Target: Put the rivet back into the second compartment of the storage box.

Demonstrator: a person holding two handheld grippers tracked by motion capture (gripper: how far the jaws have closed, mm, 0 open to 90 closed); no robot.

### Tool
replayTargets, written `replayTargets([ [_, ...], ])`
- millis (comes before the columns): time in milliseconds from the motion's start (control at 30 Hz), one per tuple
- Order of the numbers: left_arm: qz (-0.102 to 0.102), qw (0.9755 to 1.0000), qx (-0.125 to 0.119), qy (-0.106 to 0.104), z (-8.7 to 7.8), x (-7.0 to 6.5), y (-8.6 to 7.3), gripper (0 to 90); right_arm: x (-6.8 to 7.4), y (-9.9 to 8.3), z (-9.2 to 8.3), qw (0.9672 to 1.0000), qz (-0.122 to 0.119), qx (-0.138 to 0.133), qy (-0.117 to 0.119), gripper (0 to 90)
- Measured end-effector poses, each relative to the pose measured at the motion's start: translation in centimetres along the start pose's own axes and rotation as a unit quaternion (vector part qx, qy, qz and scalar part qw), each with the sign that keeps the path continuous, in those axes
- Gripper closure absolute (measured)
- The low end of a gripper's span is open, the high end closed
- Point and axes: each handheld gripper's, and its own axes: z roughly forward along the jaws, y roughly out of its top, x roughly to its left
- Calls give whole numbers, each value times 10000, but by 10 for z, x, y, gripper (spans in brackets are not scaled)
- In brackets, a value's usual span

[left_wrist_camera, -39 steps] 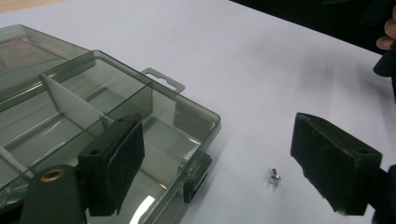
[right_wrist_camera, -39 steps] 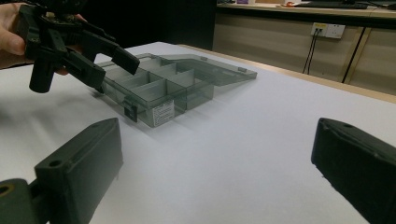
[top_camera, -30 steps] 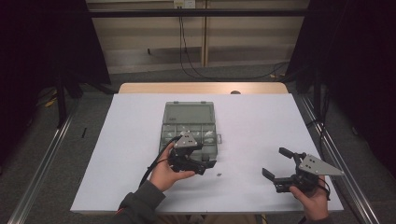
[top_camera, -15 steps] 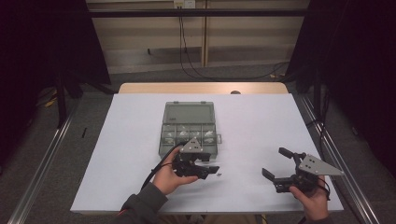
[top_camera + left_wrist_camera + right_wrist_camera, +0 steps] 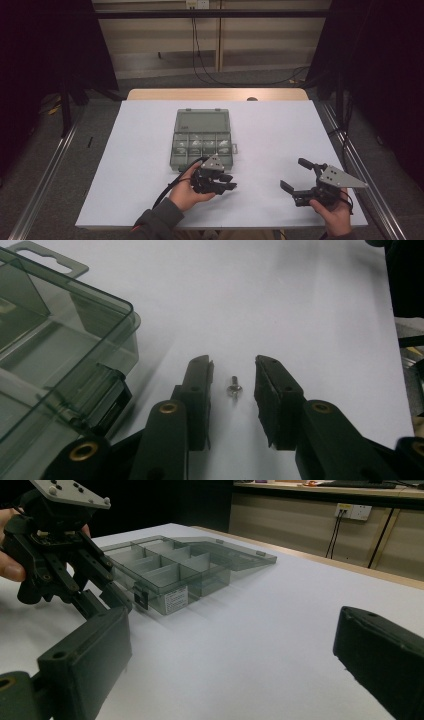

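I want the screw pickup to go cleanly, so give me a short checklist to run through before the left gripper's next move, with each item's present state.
1. Screw lies between the pads of the left gripper: ok.
2. Pads touch the screw: not ok; the jaws have just been closing, but a gap shows on both sides.
3. Screw centred in the gap: roughly ok, slightly nearer the left pad.
4. Organizer box open, lid laid back: ok.
5. Box wall clear of the jaws: ok, it stands off to the side, apart.
6. Right gripper out of the way: ok, open and away at the table's right.
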Motion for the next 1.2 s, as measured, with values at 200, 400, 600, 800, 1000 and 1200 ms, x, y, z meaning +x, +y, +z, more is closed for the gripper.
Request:
replayTargets([
  [200,5,10000,41,-21,6,-1,-2,696,0,0,0,10000,-3,-2,-1,17],
  [400,23,10000,61,-30,11,-1,-3,720,0,0,0,10000,-4,13,8,17],
  [600,22,9999,101,-24,14,-1,-2,734,0,0,0,10000,-5,13,9,17],
  [800,37,9998,177,1,15,-2,-2,797,0,0,0,10000,-6,19,10,17],
  [1000,63,9998,175,34,16,-3,-2,821,0,0,0,10000,-14,22,2,17],
  [1200,-2,9998,188,37,14,-1,-2,823,0,0,0,10000,-9,11,5,17],
])
